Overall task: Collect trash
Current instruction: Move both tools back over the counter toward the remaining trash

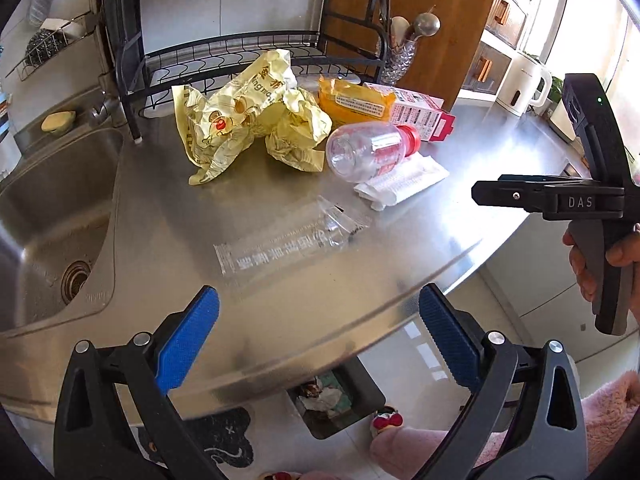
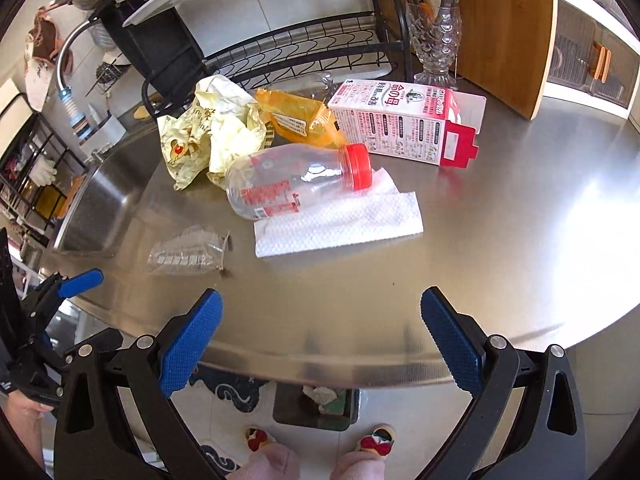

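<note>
Trash lies on the steel counter (image 2: 500, 240): a crumpled yellow wrapper (image 1: 248, 116) (image 2: 208, 128), an orange packet (image 1: 352, 102) (image 2: 296, 120), a clear bottle with a red cap (image 1: 368, 150) (image 2: 296, 180) on its side, a pink and white carton (image 1: 420, 114) (image 2: 404, 124), a white paper towel (image 1: 400, 180) (image 2: 340, 220) and a clear plastic wrapper (image 1: 288, 236) (image 2: 188, 252). My left gripper (image 1: 320, 336) hovers open above the counter's front edge, nearest the clear wrapper. To its right my right gripper (image 2: 322, 332) is open too, nothing between its pads. A dark bin (image 1: 332, 400) (image 2: 316, 404) holding scraps stands on the floor below.
A sink (image 1: 52, 220) lies at the left, with a black dish rack (image 1: 240, 52) behind the trash. A glass utensil holder (image 2: 436, 40) and a wooden board (image 2: 508, 20) stand at the back. A white kettle (image 1: 524, 84) sits far right. A person's slippered feet (image 2: 376, 440) flank the bin.
</note>
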